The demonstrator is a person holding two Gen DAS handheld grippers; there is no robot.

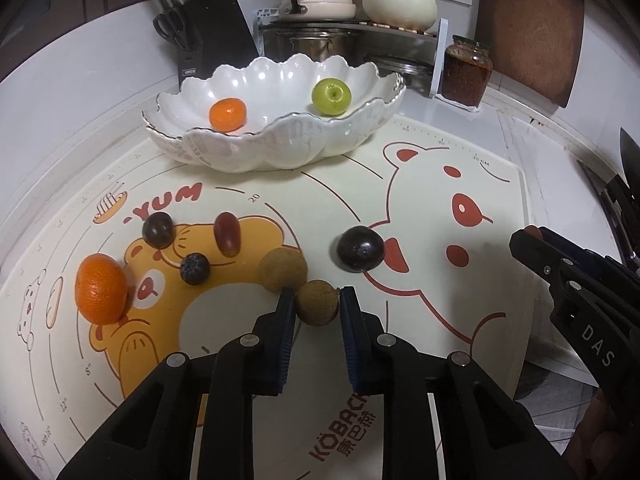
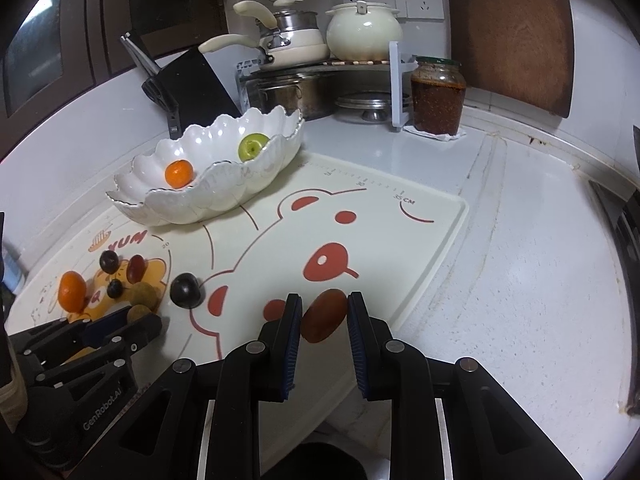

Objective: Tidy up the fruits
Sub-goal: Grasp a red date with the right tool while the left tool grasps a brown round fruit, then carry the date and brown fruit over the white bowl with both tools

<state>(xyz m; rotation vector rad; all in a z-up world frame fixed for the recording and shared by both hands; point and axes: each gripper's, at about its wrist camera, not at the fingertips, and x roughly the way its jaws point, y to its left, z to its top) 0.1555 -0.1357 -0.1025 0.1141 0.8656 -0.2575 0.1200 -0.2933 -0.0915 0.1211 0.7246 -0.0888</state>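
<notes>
My left gripper (image 1: 317, 298) is shut on a small brown longan (image 1: 316, 302) just above the cartoon mat (image 1: 440, 280). My right gripper (image 2: 324, 310) is shut on a reddish-brown oval fruit (image 2: 323, 315) over the mat's front edge. A white scalloped bowl (image 1: 248, 152) at the back of the mat holds a small orange (image 1: 227, 114) and a green fruit (image 1: 331, 96). On the mat lie a tangerine (image 1: 100, 289), a second longan (image 1: 282, 269), a dark plum (image 1: 360, 249), a red grape (image 1: 227, 233), a dark grape (image 1: 158, 230) and a blueberry (image 1: 195, 268).
Behind the bowl stand a black knife block (image 1: 208, 36) with scissors, stacked pots (image 1: 316, 0), a cream pot (image 1: 400, 0) and a jar of red sauce (image 1: 468, 70). A wooden board (image 2: 516, 28) leans on the back wall. White countertop (image 2: 520, 280) lies right of the mat.
</notes>
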